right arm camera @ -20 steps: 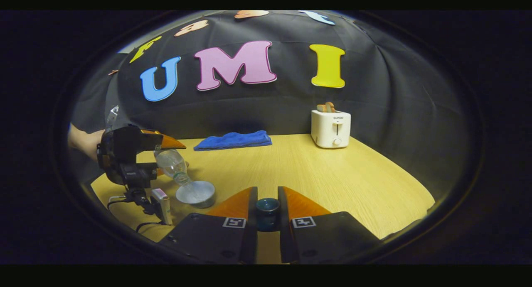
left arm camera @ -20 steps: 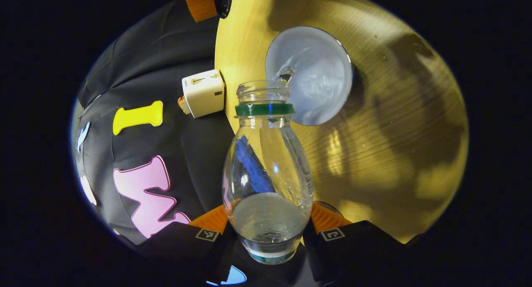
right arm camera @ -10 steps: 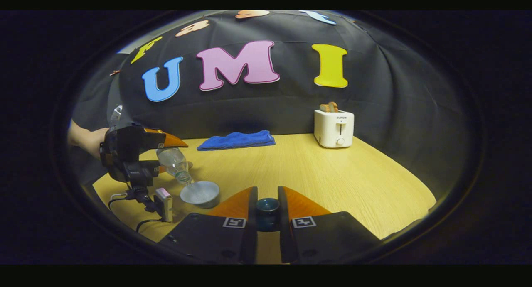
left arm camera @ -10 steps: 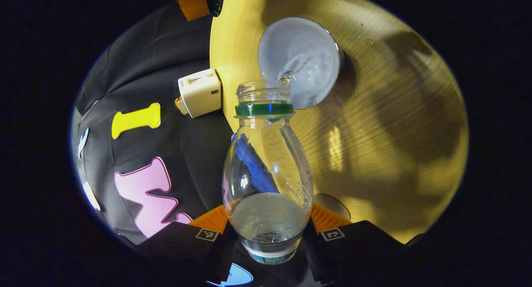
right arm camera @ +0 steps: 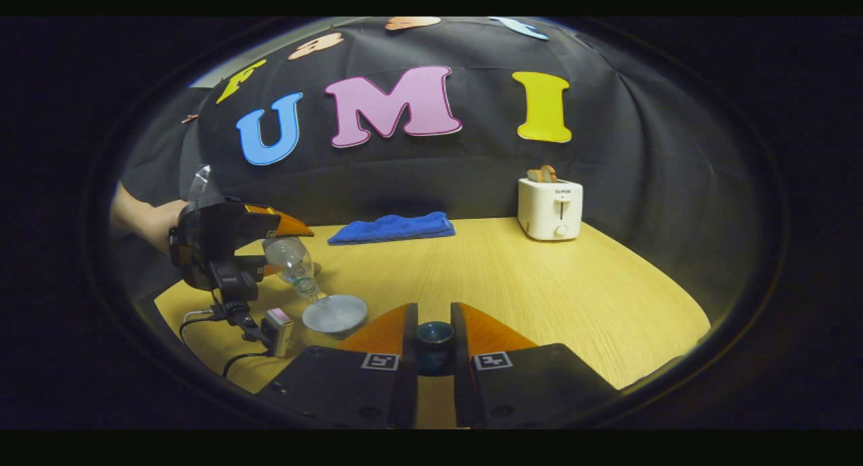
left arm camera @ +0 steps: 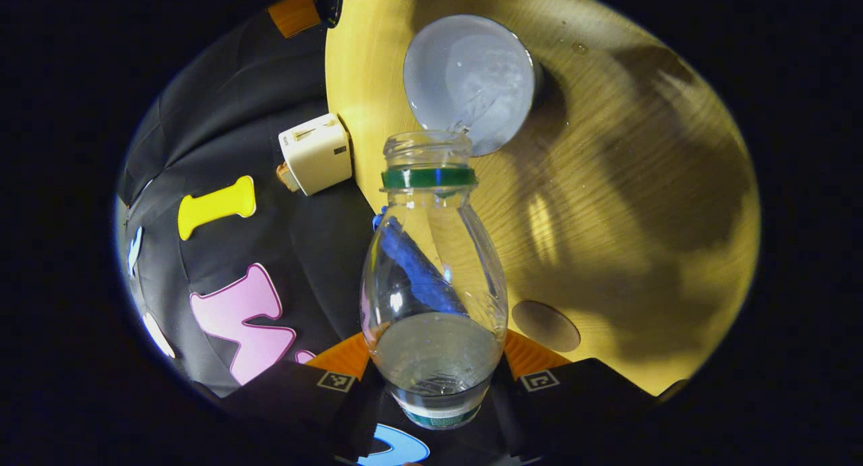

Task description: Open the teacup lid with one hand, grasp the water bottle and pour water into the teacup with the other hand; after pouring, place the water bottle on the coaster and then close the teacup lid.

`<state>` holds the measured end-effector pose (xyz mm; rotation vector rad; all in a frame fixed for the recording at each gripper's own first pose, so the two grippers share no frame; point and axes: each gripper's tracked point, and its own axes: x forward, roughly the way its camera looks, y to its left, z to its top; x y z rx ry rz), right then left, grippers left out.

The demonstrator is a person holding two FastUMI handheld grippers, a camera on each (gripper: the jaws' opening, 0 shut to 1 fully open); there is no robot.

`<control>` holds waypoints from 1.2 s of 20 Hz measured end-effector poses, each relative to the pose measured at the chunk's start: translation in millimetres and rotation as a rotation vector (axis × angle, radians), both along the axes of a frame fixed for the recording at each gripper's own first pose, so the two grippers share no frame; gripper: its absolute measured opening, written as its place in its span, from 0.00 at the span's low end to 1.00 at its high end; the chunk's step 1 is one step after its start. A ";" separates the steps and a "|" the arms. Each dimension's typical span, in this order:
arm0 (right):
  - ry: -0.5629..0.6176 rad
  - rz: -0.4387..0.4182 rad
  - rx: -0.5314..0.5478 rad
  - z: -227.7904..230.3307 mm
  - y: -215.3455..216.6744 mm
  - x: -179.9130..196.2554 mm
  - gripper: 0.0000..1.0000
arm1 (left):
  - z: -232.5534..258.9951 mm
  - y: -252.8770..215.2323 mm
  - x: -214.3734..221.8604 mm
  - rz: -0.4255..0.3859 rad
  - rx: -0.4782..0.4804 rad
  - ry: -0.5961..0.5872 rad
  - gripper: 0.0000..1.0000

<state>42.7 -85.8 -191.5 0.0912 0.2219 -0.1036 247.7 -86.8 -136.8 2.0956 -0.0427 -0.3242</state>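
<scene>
My left gripper point(left arm camera: 435, 375) is shut on the base of a clear water bottle point(left arm camera: 431, 270) with a green neck ring and no cap. The bottle tilts mouth-down over the open teacup point(left arm camera: 470, 81), which holds water, and a thin trickle leaves the mouth. A round brown coaster point(left arm camera: 545, 326) lies on the table near the gripper. In the right gripper view, the left gripper point(right arm camera: 229, 240), the bottle point(right arm camera: 290, 262) and the teacup point(right arm camera: 334, 314) sit at the left. My right gripper point(right arm camera: 434, 312) is shut on the dark teal knob of the teacup lid point(right arm camera: 433, 336), held above the table.
A white toaster point(right arm camera: 556, 208) with bread stands at the back right of the wooden table point(right arm camera: 539, 284), and a folded blue cloth point(right arm camera: 392, 227) lies at the back middle. A hand point(right arm camera: 152, 220) holds the left gripper; a small device on a cable point(right arm camera: 278, 331) hangs below it.
The left gripper has lifted and pulled back a little from the teacup, the stream has thinned, and the coaster has come into full view. The right gripper has drifted slightly left with the lid.
</scene>
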 end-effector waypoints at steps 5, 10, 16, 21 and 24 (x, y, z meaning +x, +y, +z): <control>0.000 0.002 0.006 0.1 4.5 -2.6 0.20 | 5.0 -2.7 2.3 -0.014 0.042 -0.013 0.73; -0.002 -0.020 0.028 1.7 0.2 -8.7 0.19 | 5.7 -9.4 -4.0 -0.044 0.077 -0.025 0.73; -0.011 -0.030 0.031 9.7 -4.2 -6.1 0.25 | 14.0 -17.0 -6.6 -0.066 0.113 -0.046 0.73; -0.016 -0.018 0.035 13.9 3.7 -3.4 0.25 | 21.6 -22.1 -6.1 -0.085 0.138 -0.066 0.73; -0.014 -0.015 0.044 14.5 7.4 -1.9 0.25 | 22.5 -26.3 -4.9 -0.097 0.141 -0.068 0.73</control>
